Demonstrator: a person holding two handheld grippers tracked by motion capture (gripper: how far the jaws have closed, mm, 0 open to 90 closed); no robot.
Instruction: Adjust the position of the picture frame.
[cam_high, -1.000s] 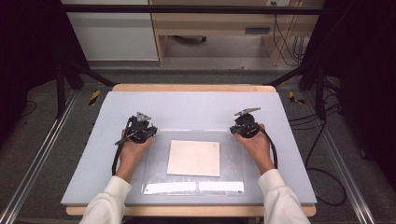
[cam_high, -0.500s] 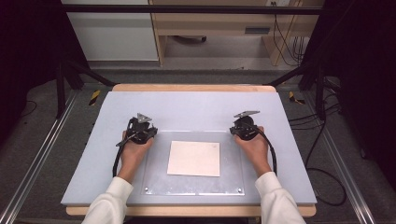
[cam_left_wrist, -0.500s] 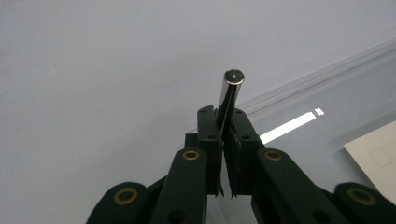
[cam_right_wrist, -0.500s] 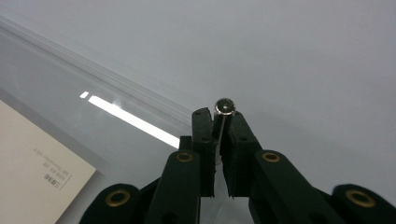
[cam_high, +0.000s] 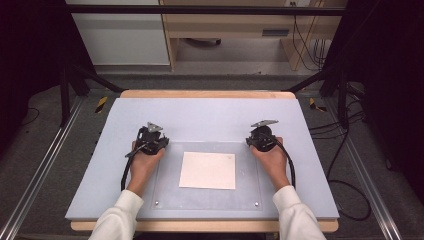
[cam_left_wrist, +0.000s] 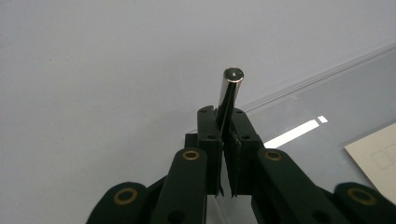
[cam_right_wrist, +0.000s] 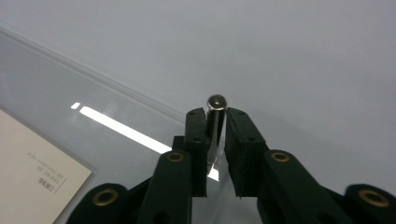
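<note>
A clear plastic plate lies on the grey table top, with a cream paper sheet under its middle. At the plate's far left corner my left gripper is shut on a short upright metal pin, which sticks out past its tips. At the far right corner a second metal pin stands between the jaws of my right gripper. Those jaws have just been opening: a thin gap shows beside the pin. The paper's corner lies to the right of the left gripper.
Small screws mark the plate's near corners. A wooden shelf unit stands behind the table. Black frame posts flank it and cables trail over the floor at the right. Metal rails run along both sides.
The bright strip of glare along the plate's near edge is gone. Both hands have stayed at the far corners.
</note>
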